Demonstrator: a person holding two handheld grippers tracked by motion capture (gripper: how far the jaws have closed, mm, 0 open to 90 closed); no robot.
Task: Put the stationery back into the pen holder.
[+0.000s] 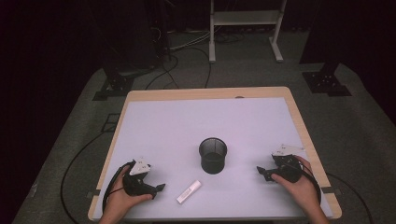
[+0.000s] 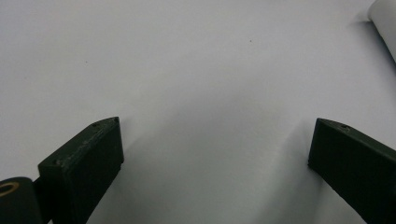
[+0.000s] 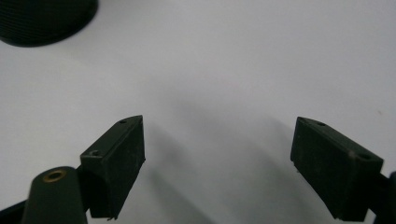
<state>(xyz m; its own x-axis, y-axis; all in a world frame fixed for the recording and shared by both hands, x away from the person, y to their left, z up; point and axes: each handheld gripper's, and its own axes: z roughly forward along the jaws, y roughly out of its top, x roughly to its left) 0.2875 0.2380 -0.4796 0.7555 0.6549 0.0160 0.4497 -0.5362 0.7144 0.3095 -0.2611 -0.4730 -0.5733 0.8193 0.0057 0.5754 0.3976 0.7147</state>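
A black mesh cup (image 1: 213,155) stands upright near the middle of the white table top (image 1: 187,126). A small white stick-shaped object (image 1: 188,191) lies flat in front of it, near the front edge. My left gripper (image 1: 161,188) rests low at the front left, held by a hand, pointing right toward the white object. In the left gripper view it (image 2: 212,140) is open over bare table, with an edge of the white object (image 2: 385,21) at the top right. My right gripper (image 1: 260,171) sits at the front right, open (image 3: 217,140), with the cup's base (image 3: 44,21) at the upper left.
The table has a wooden rim (image 1: 306,135). Beyond it on the grey floor are cables (image 1: 168,70), dark stand bases (image 1: 114,86) and a white frame (image 1: 245,28).
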